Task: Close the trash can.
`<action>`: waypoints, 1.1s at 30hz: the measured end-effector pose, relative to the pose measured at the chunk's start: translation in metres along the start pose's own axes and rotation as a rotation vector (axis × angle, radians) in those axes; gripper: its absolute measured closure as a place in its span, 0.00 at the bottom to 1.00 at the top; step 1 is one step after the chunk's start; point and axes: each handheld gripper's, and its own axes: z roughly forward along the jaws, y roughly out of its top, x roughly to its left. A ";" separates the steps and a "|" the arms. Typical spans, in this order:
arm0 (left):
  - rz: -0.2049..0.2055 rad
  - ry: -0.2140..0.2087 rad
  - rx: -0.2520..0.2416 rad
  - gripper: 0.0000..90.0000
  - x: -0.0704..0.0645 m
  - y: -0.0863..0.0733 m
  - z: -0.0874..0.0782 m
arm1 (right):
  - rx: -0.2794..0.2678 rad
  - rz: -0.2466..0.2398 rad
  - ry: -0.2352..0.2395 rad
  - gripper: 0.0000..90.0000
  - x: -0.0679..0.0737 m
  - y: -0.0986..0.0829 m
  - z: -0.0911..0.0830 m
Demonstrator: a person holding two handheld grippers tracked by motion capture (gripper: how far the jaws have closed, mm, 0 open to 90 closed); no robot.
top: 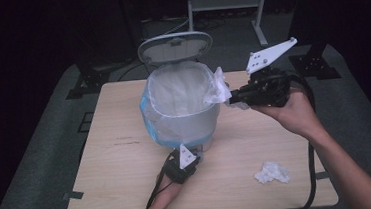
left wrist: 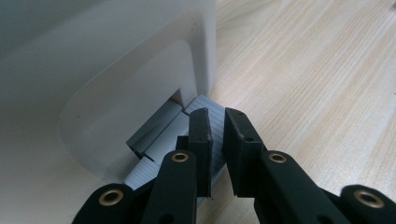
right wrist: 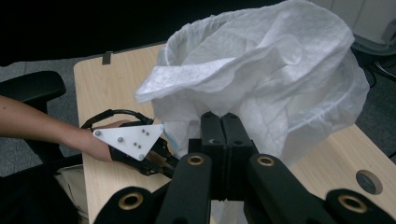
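1. White tissue wad [top: 218, 88], crumpled: pinched in your right gripper [top: 233, 96], jaws pressed together on it. Sits at the right rim of the bin [top: 181, 105], just outside the opening.
2. Bin: pale plastic, clear liner bag [top: 155, 124] over the rim, lid [top: 175, 46] up at the back. Stands mid-surface.
3. Left gripper [left wrist: 215, 122]: jaws nearly together, small gap, nothing between them; tips rest on the grey ribbed pedal [left wrist: 205, 105] at the bin's foot. Keep weight on it so the lid stays up.
4. To do well: carry the wad inward past the liner edge, over the opening's centre, before you spread the jaws; don't snag the bag.
5. Second tissue wad [top: 272, 173]: loose on the wooden surface [top: 120, 190], near-right, well apart from the bin. Prob next pickup.
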 end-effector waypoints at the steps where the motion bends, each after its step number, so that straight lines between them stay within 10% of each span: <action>1: 0.000 0.000 0.000 0.91 0.000 0.000 0.000 | 0.004 -0.004 0.001 0.99 0.000 0.003 0.002; 33: -0.009 -0.001 0.003 0.91 0.001 0.000 0.000 | 0.116 -0.047 0.000 0.90 -0.005 0.060 0.091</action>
